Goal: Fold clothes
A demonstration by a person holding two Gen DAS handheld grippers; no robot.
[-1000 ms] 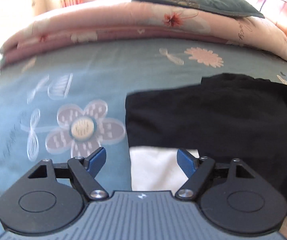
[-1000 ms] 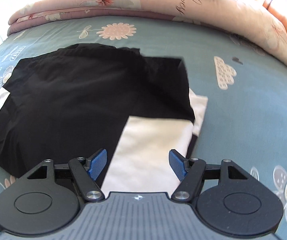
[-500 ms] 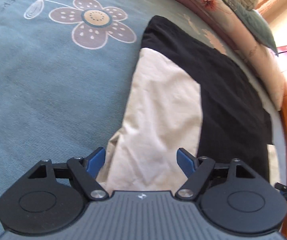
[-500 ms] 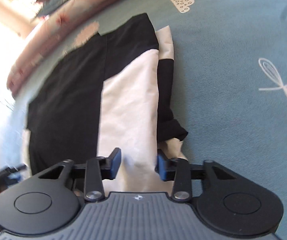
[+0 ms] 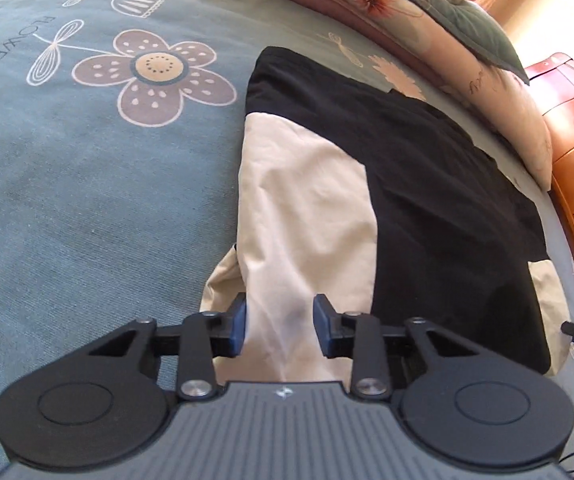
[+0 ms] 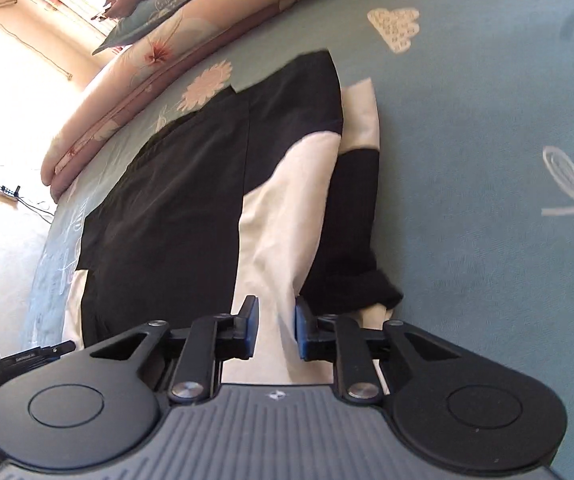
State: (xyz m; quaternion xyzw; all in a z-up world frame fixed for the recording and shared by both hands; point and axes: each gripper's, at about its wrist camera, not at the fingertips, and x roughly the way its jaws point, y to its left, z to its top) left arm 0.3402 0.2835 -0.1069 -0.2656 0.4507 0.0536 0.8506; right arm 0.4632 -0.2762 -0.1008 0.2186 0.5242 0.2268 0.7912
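Bedspread (image 5: 87,208) bare beside garment's (image 5: 307,208) edge

"FLOWERS" on bedsheet (image 5: 87,200)

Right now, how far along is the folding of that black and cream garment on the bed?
Partly done: the black and cream garment already lies flat on the blue bedspread, its sides turned in. In hand: the left gripper and right gripper have just been closing, each with cream fabric at the near edge between its pads. Left: the fold that carries that near edge away toward the far end.
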